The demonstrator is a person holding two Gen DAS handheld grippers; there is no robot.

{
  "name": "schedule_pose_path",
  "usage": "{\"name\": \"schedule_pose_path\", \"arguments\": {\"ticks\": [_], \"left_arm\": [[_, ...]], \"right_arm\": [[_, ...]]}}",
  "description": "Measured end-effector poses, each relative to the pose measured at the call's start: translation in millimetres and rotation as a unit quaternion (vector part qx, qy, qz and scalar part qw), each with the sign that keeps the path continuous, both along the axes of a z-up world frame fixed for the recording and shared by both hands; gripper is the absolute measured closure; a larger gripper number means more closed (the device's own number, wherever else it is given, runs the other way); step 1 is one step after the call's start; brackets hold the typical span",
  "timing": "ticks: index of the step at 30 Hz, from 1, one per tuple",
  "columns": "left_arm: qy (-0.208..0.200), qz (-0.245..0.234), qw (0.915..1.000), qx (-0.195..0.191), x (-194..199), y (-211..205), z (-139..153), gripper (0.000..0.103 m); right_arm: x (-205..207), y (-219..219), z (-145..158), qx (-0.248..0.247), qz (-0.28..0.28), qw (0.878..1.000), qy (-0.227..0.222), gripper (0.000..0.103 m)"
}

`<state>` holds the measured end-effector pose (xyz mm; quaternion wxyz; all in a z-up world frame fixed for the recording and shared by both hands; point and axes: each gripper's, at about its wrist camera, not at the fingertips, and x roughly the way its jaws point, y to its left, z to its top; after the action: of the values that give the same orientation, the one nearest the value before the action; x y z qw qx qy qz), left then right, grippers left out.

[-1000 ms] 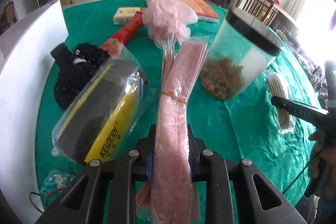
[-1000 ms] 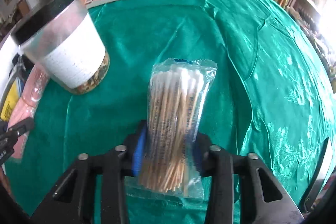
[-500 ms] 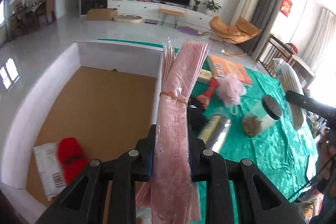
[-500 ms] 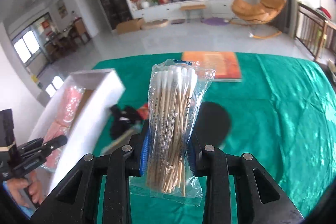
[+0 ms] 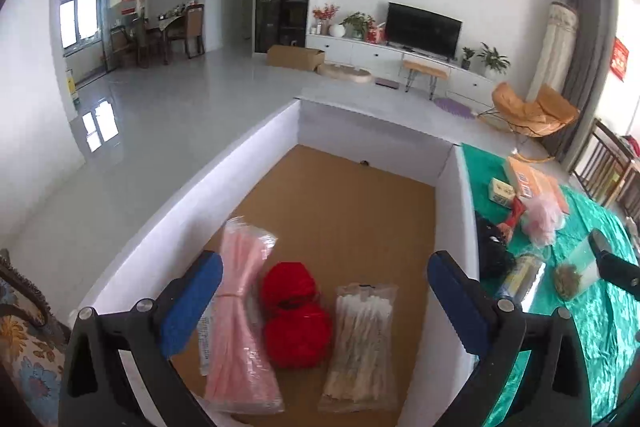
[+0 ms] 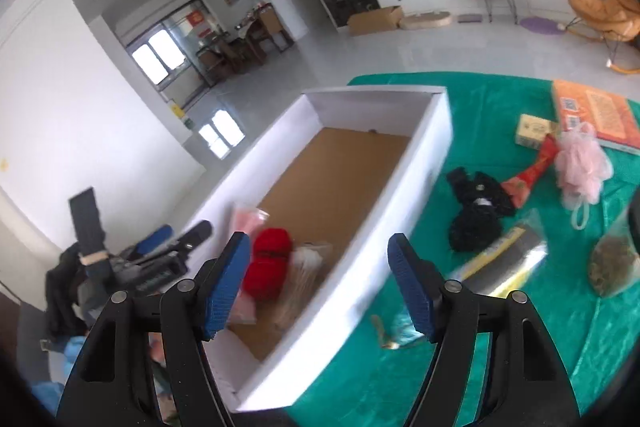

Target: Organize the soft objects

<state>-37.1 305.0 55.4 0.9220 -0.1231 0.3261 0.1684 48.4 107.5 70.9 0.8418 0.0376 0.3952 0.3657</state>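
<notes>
Both tongs newly empty, packs boxed.

A green satin cloth (image 6: 500,347) covers the bench (image 6: 360,399), filling the lower right of the right wrist view. A white box (image 6: 404,203) with a brown cardboard floor lies on it at the centre. Right of the box lie a black knitted item (image 6: 476,215), a grey and yellow packet (image 6: 508,259), a red wrapped item (image 6: 532,175), a pink mesh puff (image 6: 580,167), a small cream carton (image 6: 534,131) and an orange book (image 6: 596,115) in the upper right. A clear jar (image 6: 616,263) of brown bits sits at the right edge. A small crumpled wrapper (image 6: 396,331) lies near the box's lower side.
</notes>
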Motion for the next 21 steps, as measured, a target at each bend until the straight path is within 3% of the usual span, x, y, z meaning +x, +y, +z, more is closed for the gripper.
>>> {"name": "schedule_pose_path", "arguments": {"ticks": [3,5,7,11,16,21], "left_arm": [[-0.021,-0.086,0.9956,-0.029,7,-51,3,0.001],[-0.02,-0.147,0.9879,-0.047,14,-92,-2,0.001],[-0.002,-0.21,0.9762,-0.054,21,-139,-15,0.001],[0.052,-0.304,0.9507,-0.036,32,-230,-61,0.001],[0.109,-0.352,0.9296,0.003,56,-304,-115,0.001],[0.114,-0.361,0.9247,0.041,82,-330,-135,0.001]], "right_arm": [[-15,-57,-26,-0.062,-0.094,0.993,-0.047,0.029],[-22,-95,-54,-0.108,-0.167,0.978,-0.062,0.029],[-15,-134,-82,-0.154,-0.229,0.96,-0.048,0.029],[1,-196,-122,-0.184,-0.309,0.933,0.003,0.029],[12,-233,-136,-0.244,-0.367,0.898,-0.011,0.029],[14,-259,-143,-0.222,-0.388,0.895,0.012,0.028]]}}
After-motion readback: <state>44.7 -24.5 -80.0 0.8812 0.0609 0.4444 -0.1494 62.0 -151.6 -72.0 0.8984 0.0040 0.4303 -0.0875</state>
